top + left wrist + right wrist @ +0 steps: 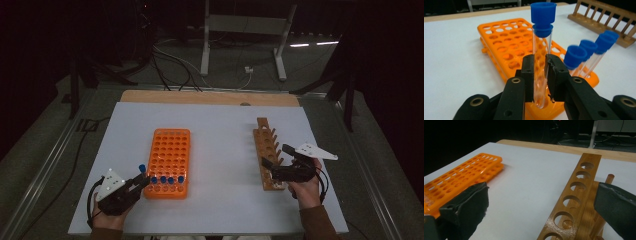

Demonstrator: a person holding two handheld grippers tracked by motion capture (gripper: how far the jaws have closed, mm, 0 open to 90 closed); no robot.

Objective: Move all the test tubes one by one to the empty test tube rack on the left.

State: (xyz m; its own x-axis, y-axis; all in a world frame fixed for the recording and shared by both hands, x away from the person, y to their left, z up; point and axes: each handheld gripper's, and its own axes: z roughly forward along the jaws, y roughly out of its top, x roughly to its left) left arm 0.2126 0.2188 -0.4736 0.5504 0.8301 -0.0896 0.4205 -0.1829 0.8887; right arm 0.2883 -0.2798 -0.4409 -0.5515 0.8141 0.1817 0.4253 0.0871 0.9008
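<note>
Holding a tube (541, 62) upright in my left gripper (539, 75), I have the jaws pinched on its clear glass below the blue cap (543, 18), and its rounded bottom hangs just over the near corner of the orange rack (506, 45). The tube's long axis runs close to vertical, and the rack's holes lie directly beneath and ahead of it, so I judge the next move is a short straight drop into an empty hole. 3 capped tubes (586, 53) already lean in the rack's near row just beside mine; in the high view that row sits at the rack's near edge, next to the left gripper (139, 182). My right gripper (541, 207) is spread wide and holds nothing, its jaws either side of the wooden rack (574, 195), well apart from the orange one. The left hand is clearly the nearer.
</note>
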